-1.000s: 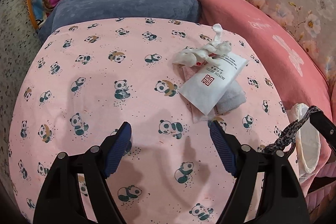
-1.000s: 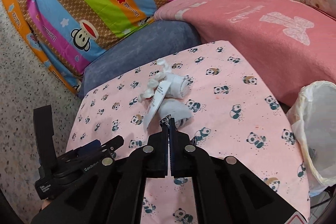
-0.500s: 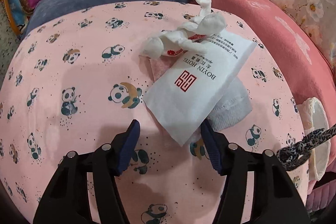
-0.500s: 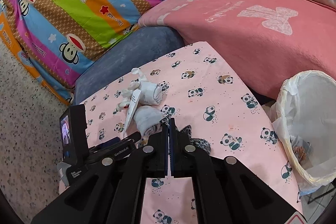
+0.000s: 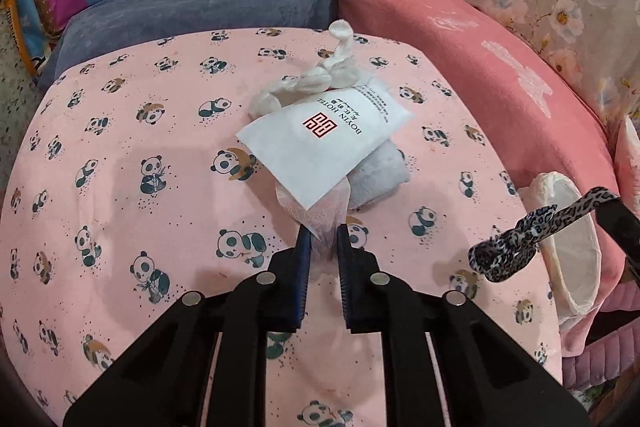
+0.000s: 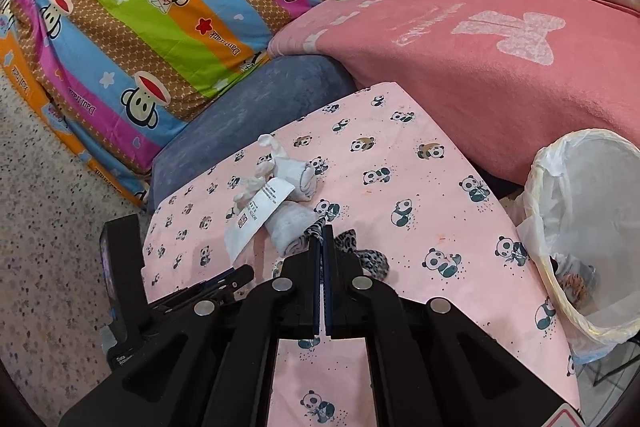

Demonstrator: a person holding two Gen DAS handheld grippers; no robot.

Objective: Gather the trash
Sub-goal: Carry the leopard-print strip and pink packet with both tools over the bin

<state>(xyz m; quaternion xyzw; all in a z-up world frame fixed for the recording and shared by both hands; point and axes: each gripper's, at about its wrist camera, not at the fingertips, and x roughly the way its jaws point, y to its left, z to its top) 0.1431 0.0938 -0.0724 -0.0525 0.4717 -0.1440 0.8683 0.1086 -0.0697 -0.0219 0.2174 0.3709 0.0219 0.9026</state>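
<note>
- Closing over the last moment, the left hand-held gripper (image 5: 322, 239) in the left wrist view has brought its jaws in on the near corner of a thin see-through wrapper (image 5: 320, 211), which sticks out from under the white packet (image 5: 324, 147). Earlier they stood wide apart, short of the pile. I judge this piece of trash caught and ready to lift.
- Printed on that packet are a red square logo and "BOYIN HOTEL"; the smaller print is unreadable.
- Pinching a leopard-print strip (image 6: 352, 247), the right hand-held gripper (image 6: 322, 239) in the right wrist view is fully closed, as before, above the pink panda tabletop (image 6: 400, 187).
- Standing at the right, the lined bin (image 6: 580, 227) is off the tabletop's edge.
- Behind, the striped cushion (image 6: 160, 27) reads "Daul Frank".
</note>
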